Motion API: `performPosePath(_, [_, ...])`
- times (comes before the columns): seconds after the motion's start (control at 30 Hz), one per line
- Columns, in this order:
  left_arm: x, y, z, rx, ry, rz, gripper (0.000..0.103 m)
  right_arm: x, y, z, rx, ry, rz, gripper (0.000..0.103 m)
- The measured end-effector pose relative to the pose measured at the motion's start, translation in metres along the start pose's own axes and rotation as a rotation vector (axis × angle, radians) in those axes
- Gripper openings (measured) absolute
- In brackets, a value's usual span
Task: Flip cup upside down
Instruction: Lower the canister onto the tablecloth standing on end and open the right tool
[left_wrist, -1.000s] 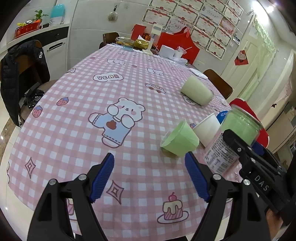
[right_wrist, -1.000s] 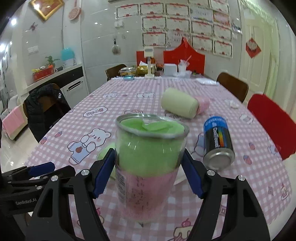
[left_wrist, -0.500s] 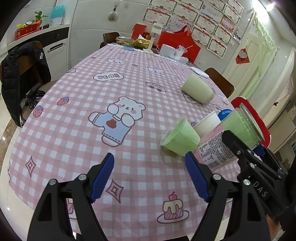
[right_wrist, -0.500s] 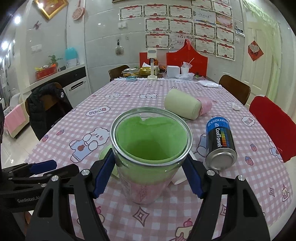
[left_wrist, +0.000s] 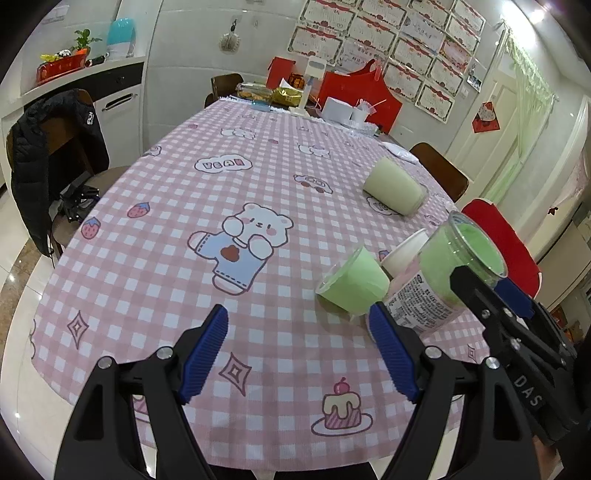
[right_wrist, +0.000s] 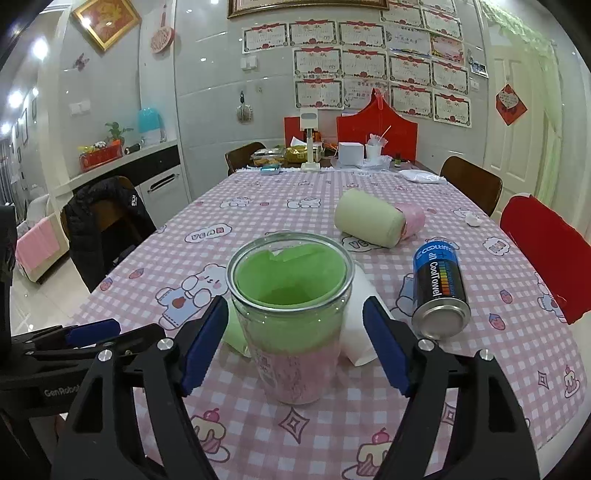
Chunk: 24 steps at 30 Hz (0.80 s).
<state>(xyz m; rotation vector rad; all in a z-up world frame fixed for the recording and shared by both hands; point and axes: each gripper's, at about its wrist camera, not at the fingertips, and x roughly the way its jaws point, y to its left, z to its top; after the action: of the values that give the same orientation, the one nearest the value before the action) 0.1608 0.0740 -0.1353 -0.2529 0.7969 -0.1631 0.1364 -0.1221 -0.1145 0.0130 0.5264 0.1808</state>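
My right gripper (right_wrist: 291, 332) sits around the clear cup (right_wrist: 290, 314), its jaws spread with a visible gap on each side between the blue pads (right_wrist: 201, 341) and the cup wall, so nothing is clamped. The cup stands base-down on the checked surface (right_wrist: 498, 369), mouth toward the camera and tilted slightly, lined green above and pink below. In the left wrist view the same cup (left_wrist: 439, 280) leans toward the right edge of the surface (left_wrist: 147, 258), with my right gripper (left_wrist: 491, 295) reaching in alongside it.

My left gripper (left_wrist: 299, 350) hangs over the near part of the surface, jaws wide apart and empty, well short of the cups.

Just behind the clear cup: a green cup (left_wrist: 352, 282) on its side, mouth facing left, and a white cup (left_wrist: 404, 253) touching it. I cannot tell whether either touches the clear cup.

A blue can (right_wrist: 439, 290) lies on its side to the right, metal end toward the camera. Farther back a pale green cup (right_wrist: 369, 218) lies on its side with something pink (right_wrist: 413, 219) at its far end.
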Motion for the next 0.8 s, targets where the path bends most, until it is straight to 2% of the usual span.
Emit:
performPosePath(0.4, [-0.046,-0.026,-0.004,0.067,-0.103,0.031,0.078,-0.044,-0.01,0.003,0.027,-0.074,0.007,0.087])
performPosePath(0.57, [-0.073,-0.042,-0.007,0.111,-0.187,0.058,0.078,-0.071,-0.014,0.004,0.027,-0.137,0.001,0.094])
performPosePath(0.8, [-0.111,-0.065,-0.013,0.178,-0.302,0.113,0.078,-0.103,-0.013,0.004,0.014,-0.227,-0.017,0.095])
